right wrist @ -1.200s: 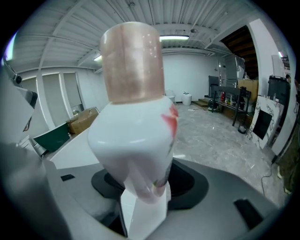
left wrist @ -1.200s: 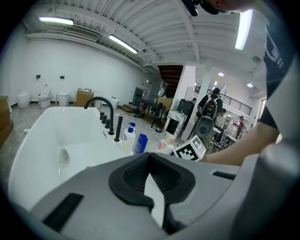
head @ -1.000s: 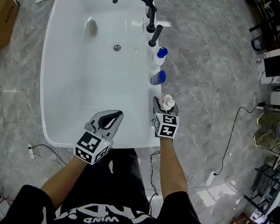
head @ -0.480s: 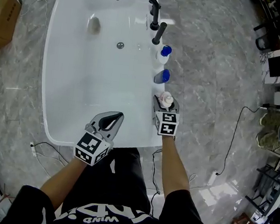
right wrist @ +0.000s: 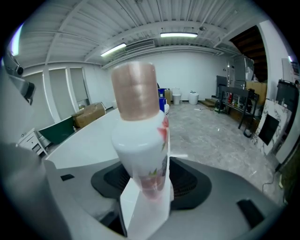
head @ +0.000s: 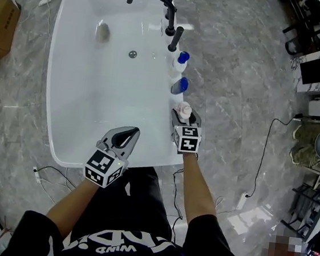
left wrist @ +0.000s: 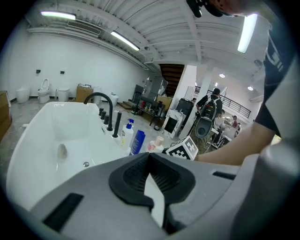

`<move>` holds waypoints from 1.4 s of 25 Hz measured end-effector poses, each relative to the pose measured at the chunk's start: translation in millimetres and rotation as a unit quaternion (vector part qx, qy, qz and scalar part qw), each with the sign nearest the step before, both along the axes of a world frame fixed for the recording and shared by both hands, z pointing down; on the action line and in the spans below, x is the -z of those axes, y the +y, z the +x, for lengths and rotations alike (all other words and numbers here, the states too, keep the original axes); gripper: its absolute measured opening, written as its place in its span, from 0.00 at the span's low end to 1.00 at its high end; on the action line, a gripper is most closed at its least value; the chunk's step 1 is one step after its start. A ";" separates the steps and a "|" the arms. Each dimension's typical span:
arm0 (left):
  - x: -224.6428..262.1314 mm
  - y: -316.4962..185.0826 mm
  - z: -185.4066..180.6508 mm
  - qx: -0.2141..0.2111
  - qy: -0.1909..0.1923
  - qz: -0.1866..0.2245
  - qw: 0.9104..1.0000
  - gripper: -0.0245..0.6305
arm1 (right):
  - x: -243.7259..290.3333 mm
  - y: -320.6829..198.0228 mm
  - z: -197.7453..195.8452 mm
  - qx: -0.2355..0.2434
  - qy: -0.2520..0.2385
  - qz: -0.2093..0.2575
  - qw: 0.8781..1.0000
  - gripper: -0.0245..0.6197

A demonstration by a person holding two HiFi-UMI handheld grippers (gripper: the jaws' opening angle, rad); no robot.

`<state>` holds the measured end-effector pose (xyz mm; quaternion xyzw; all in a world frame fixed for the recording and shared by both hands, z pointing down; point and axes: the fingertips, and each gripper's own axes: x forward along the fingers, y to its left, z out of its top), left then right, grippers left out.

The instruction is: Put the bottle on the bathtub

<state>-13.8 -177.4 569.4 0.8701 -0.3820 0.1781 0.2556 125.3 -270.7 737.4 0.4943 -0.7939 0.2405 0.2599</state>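
A white bottle (head: 183,108) with a pink cap and flower print stands upright between the jaws of my right gripper (head: 183,117), which is shut on its lower body. It is over the right rim of the white bathtub (head: 55,84); whether its base touches the rim is hidden. Up close in the right gripper view, the bottle (right wrist: 140,136) fills the middle above the right gripper (right wrist: 145,190). My left gripper (head: 126,134) hangs over the tub's near end, shut and holding nothing. In the left gripper view the left gripper (left wrist: 151,180) shows its pads together, and the bottle (left wrist: 157,143) is beyond.
Further along the same rim lie a blue bottle (head: 181,87), a white bottle with a blue cap (head: 181,61), a black hand shower (head: 176,39) and a black faucet (head: 157,1). A cardboard box (head: 1,17) sits on the floor at left. A cable (head: 265,159) runs at right.
My right gripper has carried the bottle a little further along the rim, closer to the blue bottle. The left gripper has stayed put.
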 end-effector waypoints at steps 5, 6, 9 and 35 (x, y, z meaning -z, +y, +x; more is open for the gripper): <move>9.2 11.5 -0.5 -0.015 0.004 0.004 1.000 0.05 | 23.0 14.5 7.9 -0.007 -0.001 0.004 1.000 0.43; 10.6 13.7 -0.9 -0.017 0.005 0.005 1.000 0.05 | 27.8 18.2 9.9 -0.010 -0.002 0.004 1.000 0.43; 16.4 19.9 -1.0 -0.024 0.006 0.007 1.000 0.05 | 45.9 31.1 13.3 -0.017 -0.007 0.010 1.000 0.43; 105.4 61.9 3.6 -0.067 0.057 0.069 0.994 0.05 | 262.7 174.0 1.8 -0.067 -0.127 0.168 0.975 0.29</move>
